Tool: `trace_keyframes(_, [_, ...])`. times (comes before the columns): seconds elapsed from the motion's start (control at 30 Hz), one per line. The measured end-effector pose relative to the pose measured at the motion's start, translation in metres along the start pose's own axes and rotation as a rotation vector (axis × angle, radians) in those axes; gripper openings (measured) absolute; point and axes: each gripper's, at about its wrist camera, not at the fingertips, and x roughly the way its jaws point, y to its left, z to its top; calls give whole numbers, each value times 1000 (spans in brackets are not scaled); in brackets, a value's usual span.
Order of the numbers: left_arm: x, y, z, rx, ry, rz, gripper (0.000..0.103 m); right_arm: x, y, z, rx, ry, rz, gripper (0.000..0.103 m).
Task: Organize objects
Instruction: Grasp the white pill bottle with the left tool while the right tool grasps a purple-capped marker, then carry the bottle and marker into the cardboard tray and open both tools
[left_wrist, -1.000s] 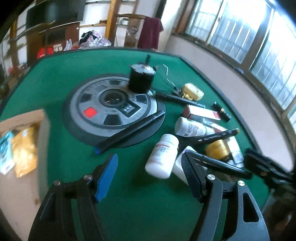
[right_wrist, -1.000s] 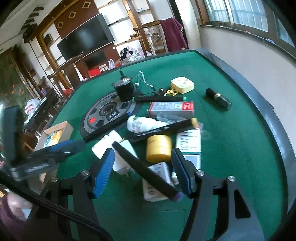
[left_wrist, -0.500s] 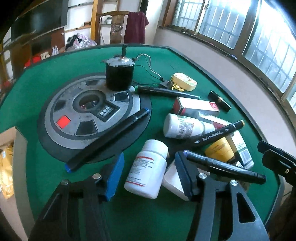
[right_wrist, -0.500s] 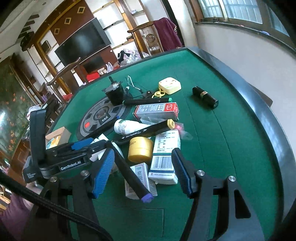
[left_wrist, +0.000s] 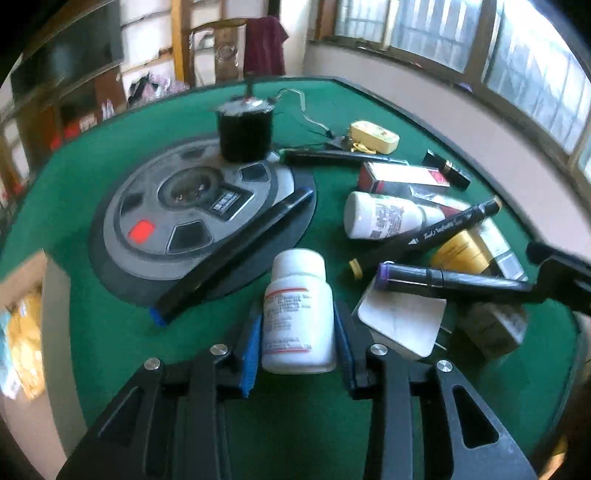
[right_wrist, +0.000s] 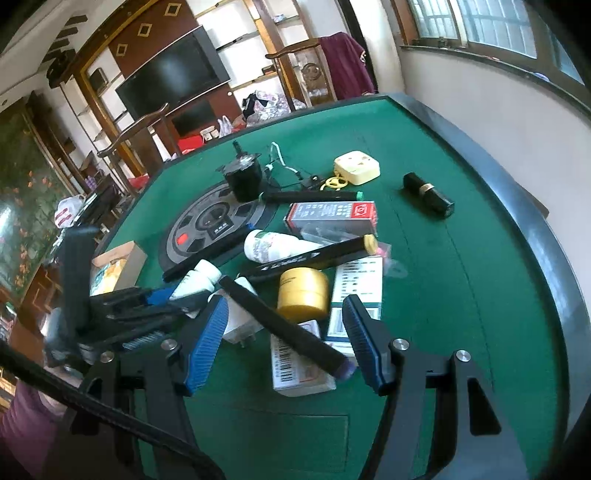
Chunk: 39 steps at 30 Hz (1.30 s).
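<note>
A white plastic pill bottle (left_wrist: 298, 314) with a white screw cap and a red-striped printed label is seen lying on its side on the green felt table (left_wrist: 92, 332), cap pointing away. It is clasped between the blue pads of the left gripper (left_wrist: 297, 345), whose jaws have just been closing onto its sides. The right gripper (right_wrist: 284, 339) is held apart over a black marker with a purple end (right_wrist: 284, 328), nothing being pressed by its pads.

Sunlit windows (left_wrist: 517, 55), wooden chair (right_wrist: 295, 66), dark television (right_wrist: 173, 81)
</note>
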Motion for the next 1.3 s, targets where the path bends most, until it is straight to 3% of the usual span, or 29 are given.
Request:
trace_keyframes(0.07, [2,-4,2,-1,-3,24,30,2,1,1,-9,7,-4,63])
trace_keyframes(0.2, [-8,4,1,-73,-33,1,30,2,5,3,-48,22,-15,63])
trace_keyframes(0.4, [-66,22,-23,-162,-124,-92,30,10,22,-2,-158,72,1,63])
trace_keyframes(0.63, [-111,43,-58,-238,-174,-154,30,58,56,0,-458,139,-148,63])
trace_keyframes(0.67, [-115,47,-64,-248,-181,-148,30,62,60,0,-495,137,-164,60])
trace_keyframes(0.73, [-122,53,-72,-262,-195,-125,30,69,69,1,-554,140,-207,44])
trace_keyframes(0.77, [-125,58,-76,-271,-202,-117,30,70,73,2,-565,155,-200,26])
trace_keyframes(0.8, [-128,63,-80,-284,-207,-115,30,74,75,2,-564,187,-186,18])
trace_keyframes(0.9, [-134,77,-89,-329,-220,-114,30,79,84,-7,-623,197,-217,12])
trace_keyframes(1.1, [-149,97,-103,-395,-262,-119,30,68,69,0,-478,212,-154,12])
trace_keyframes(1.3, [-175,118,-114,-442,-327,-121,30,22,58,15,-245,138,71,12])
